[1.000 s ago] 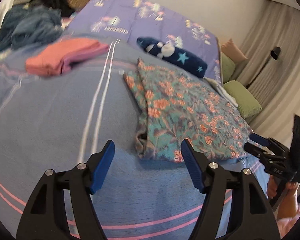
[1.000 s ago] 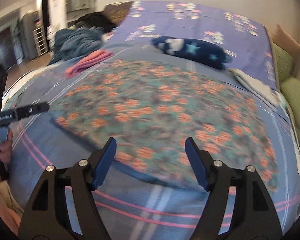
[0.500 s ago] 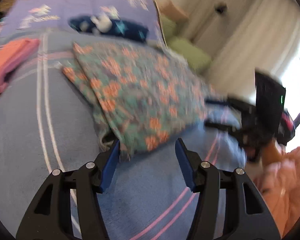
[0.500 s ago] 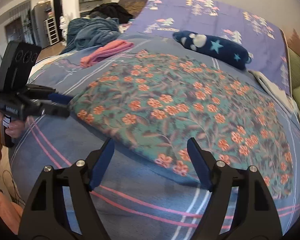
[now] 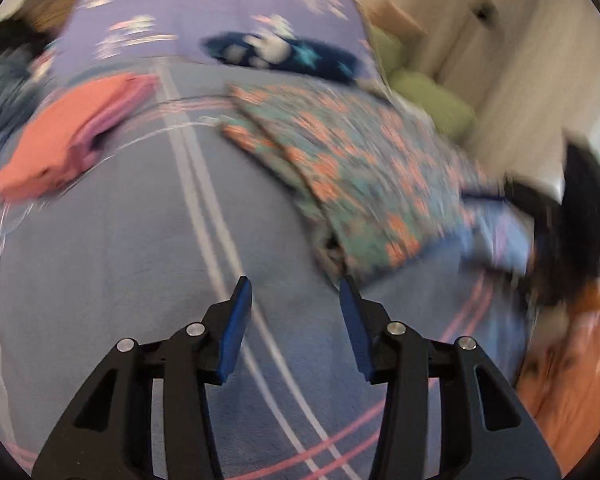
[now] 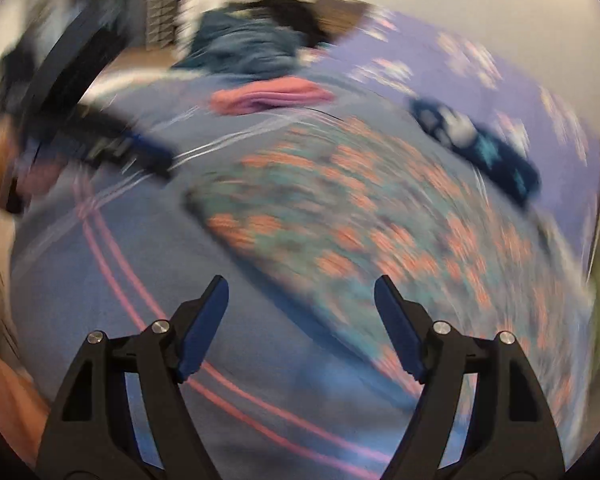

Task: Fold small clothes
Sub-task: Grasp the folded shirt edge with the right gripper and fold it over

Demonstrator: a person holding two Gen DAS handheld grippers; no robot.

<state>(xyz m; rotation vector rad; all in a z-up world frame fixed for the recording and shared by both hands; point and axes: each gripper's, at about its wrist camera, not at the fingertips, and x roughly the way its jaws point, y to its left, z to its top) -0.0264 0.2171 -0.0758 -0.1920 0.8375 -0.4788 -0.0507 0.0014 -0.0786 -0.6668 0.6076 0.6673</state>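
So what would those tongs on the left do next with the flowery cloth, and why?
Probably ease forward to the near corner of the floral garment before pinching. The left tongs are closing, yet only bedsheet lies between them; the corner sits just beyond the right fingertip. The right tongs are open, holding nothing.

Each gripper, left (image 5: 296,290) and right (image 6: 301,286), is built of black plastic arms, fitted with flat blue pads (image 5: 236,324) and fastened by round silver screws (image 6: 160,326). An orange garment (image 5: 576,364) is worn.

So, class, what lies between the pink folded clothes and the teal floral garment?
Only bare blue bedspread with white stripes, in the left wrist view.
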